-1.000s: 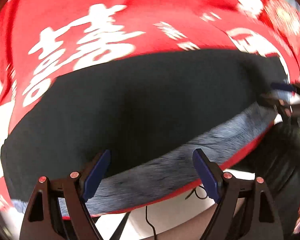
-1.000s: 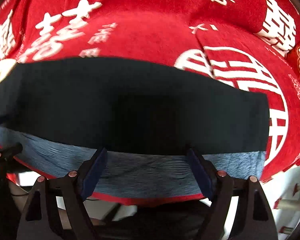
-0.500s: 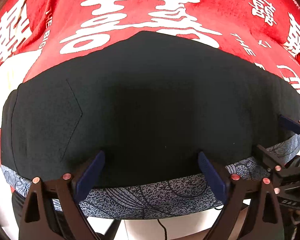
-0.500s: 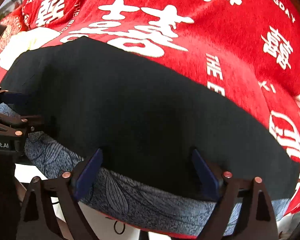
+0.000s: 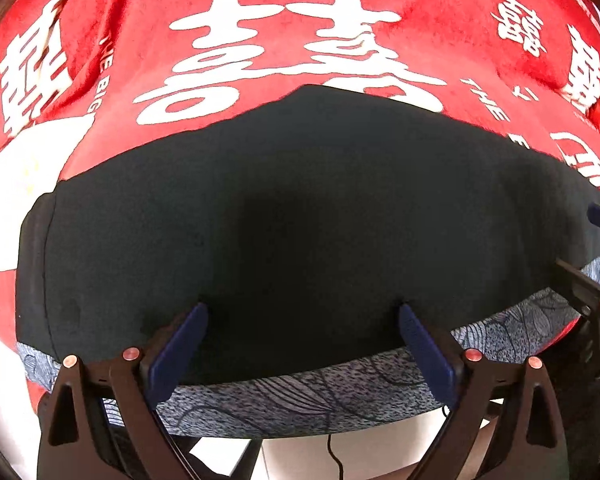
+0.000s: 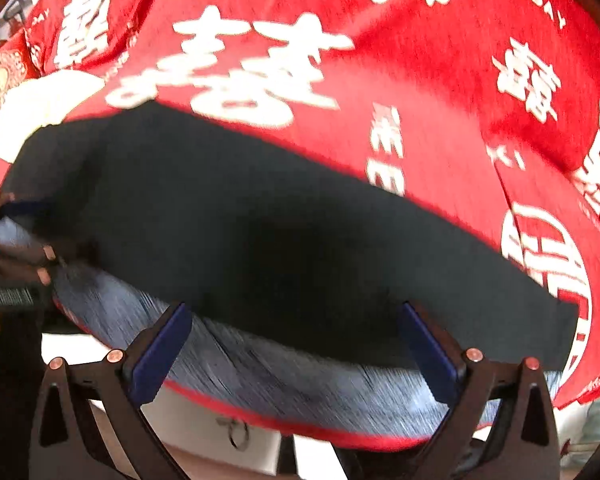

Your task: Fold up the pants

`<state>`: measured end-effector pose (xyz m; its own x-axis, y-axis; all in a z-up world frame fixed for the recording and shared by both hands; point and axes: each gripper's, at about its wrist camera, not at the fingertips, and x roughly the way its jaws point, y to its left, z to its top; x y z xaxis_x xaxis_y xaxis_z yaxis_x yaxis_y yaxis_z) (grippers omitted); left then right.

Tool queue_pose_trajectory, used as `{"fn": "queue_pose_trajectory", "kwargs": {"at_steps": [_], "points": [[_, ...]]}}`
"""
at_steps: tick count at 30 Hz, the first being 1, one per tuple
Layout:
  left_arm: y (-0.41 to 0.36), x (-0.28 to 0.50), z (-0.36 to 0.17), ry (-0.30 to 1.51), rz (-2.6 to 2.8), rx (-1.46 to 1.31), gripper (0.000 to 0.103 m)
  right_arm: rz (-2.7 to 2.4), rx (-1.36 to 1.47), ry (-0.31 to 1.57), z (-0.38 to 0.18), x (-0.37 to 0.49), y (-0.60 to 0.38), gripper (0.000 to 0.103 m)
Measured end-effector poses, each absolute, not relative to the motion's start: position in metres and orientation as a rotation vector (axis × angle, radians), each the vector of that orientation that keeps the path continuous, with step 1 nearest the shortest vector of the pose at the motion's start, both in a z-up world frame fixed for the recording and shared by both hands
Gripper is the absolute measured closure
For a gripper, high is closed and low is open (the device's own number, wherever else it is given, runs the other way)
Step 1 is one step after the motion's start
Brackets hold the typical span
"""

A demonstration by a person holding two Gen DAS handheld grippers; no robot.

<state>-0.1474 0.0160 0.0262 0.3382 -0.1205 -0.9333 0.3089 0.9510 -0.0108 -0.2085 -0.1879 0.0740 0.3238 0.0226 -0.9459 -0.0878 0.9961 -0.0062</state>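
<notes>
The black pants [image 5: 300,200] lie folded flat on the red cloth, and a blue-grey patterned strip [image 5: 300,404] shows along their near edge. My left gripper [image 5: 300,312] points down over that near edge, open, its blue pads [image 5: 180,344] apart and gripping nothing. The right wrist view shows the same pants [image 6: 260,220] and strip [image 6: 280,368], blurred. My right gripper [image 6: 294,312] hovers over them with its jaws opening and nothing pinched between them. Each gripper appears at the edge of the other's view: the right gripper [image 5: 592,248] and the left gripper [image 6: 24,232].
A red cloth with large white characters [image 5: 300,40] covers the table beyond and around the pants. The table's near edge runs just below the patterned strip. Below it are pale floor and a thin black cable [image 5: 334,452].
Both grippers have swung sideways over the pants and rolled, so the pants now sit differently in each view. Both pairs of jaws stand wider apart than before.
</notes>
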Motion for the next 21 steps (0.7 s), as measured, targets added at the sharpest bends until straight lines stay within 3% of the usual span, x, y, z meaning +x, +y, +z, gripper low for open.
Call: {"fn": "queue_pose_trajectory", "kwargs": {"at_steps": [8, 17, 21], "points": [[0.033, -0.143, 0.022, 1.206, -0.241, 0.189, 0.006, 0.141, -0.140, 1.319, 0.026, -0.175, -0.131, 0.001], [0.022, -0.143, 0.021, 1.202, -0.224, 0.231, 0.004, 0.164, -0.133, 1.316, 0.025, -0.177, -0.143, 0.001], [-0.002, -0.145, 0.026, 1.202, -0.282, 0.253, 0.004, 0.075, -0.044, 1.313, 0.041, -0.190, -0.197, 0.000]]}}
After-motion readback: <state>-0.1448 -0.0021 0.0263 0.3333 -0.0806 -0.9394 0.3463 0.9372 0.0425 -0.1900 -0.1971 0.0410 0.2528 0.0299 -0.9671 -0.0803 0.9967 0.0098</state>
